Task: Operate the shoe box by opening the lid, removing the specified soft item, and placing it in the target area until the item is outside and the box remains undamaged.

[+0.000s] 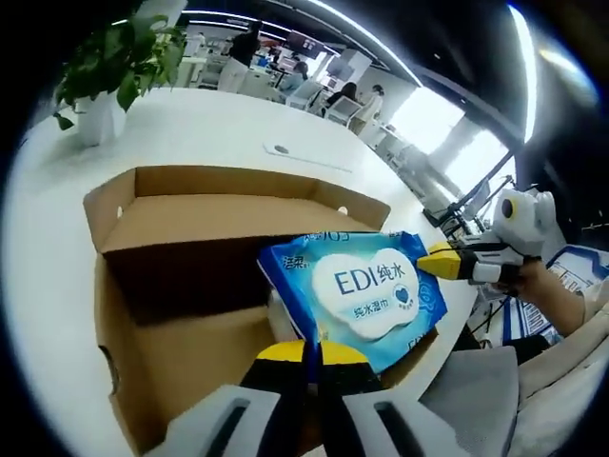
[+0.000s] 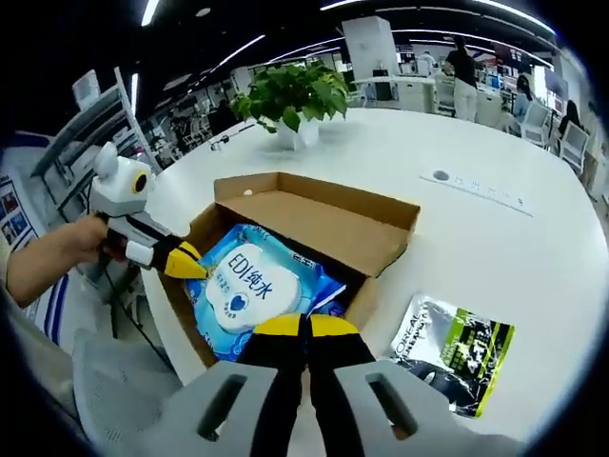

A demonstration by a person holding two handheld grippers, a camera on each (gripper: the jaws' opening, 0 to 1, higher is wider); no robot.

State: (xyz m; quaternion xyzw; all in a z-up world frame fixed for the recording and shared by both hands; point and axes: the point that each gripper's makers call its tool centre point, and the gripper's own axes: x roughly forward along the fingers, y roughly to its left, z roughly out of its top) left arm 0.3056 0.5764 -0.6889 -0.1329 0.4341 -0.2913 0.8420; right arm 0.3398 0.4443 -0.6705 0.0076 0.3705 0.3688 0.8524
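Grippers meet at the blue plastic pack of wet wipes (image 1: 363, 291) from opposite ends. The left gripper (image 1: 311, 350), yellow-tipped, has its jaws pressed together on the pack's near edge, pinching it. The right gripper (image 2: 304, 326) likewise has its jaws together against the pack's edge. The pack lies flat in the open brown cardboard shoe box (image 1: 171, 314), label up, its long axis running between the two grippers. The box lid (image 2: 328, 221) stands folded back. To the right of the box, on the round white table (image 2: 533, 257), lies a silver-green-black foil pouch (image 2: 457, 350); bare tabletop stretches beyond it.
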